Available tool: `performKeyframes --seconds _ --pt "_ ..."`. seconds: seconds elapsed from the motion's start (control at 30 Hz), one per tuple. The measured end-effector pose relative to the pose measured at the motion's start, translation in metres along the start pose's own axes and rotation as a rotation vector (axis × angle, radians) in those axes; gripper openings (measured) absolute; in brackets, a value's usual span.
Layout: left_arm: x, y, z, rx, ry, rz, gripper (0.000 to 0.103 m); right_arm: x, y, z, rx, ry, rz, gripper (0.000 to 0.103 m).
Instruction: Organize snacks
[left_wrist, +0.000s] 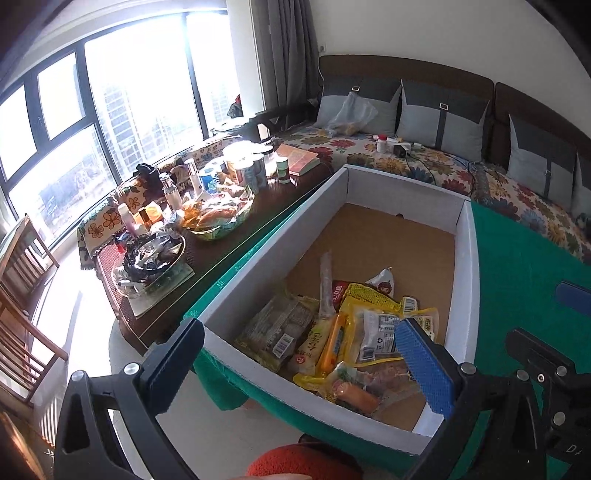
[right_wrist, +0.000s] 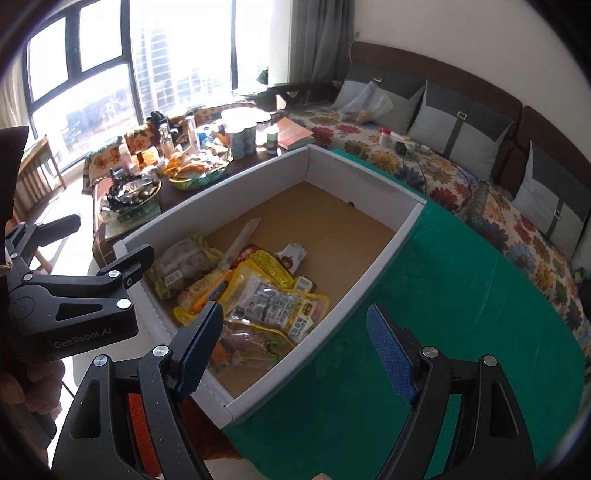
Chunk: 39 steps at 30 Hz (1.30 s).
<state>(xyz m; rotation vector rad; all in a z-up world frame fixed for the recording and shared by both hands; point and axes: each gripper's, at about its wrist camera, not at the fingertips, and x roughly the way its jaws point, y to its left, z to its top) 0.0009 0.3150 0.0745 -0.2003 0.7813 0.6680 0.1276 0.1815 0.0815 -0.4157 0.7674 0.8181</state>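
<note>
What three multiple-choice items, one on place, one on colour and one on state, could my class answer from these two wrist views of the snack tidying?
1. Where do the snack packets lie?
A. On the sofa
B. In the near end of the cardboard box
C. On the green cloth beside the box

2. What colour is the cloth under the box?
A. Green
B. Red
C. White

3. How does the right tool stand?
A. Shut on a packet
B. Shut on nothing
C. Open, holding nothing

Answers
1: B, the packets are heaped at the box's near end, while its far end shows bare brown floor.
2: A, green cloth spreads beside and beyond the box in both views.
3: C, its two blue pads stand wide apart, with nothing between them.
</note>
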Motion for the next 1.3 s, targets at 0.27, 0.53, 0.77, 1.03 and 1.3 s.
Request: performKeyframes --seconds 0.27,0.53,0.77,1.03,1.3 --pt "0.002 0.016 0.003 -0.064 0.064 -0.038 0.103 0.006 0.006 0.007 0.009 0.038 0.007 0.083" --pt "0.003 0.025 0.005 -0.05 0.063 -0.002 0.103 0.016 0.015 0.01 -0.002 0.095 0.015 0.083" --pt "0.007 0.025 0.004 -0.042 0.067 -0.014 0.103 0.027 0.017 0.008 -0.007 0.139 -0.004 0.083" --pt "0.009 0.025 0.006 -0.035 0.064 -0.008 0.103 0.03 0.015 0.005 -0.004 0.153 -0.003 0.083" --pt "0.008 0.024 0.006 -0.043 0.063 -0.029 0.103 0.028 0.013 0.007 0.004 0.141 0.002 0.083"
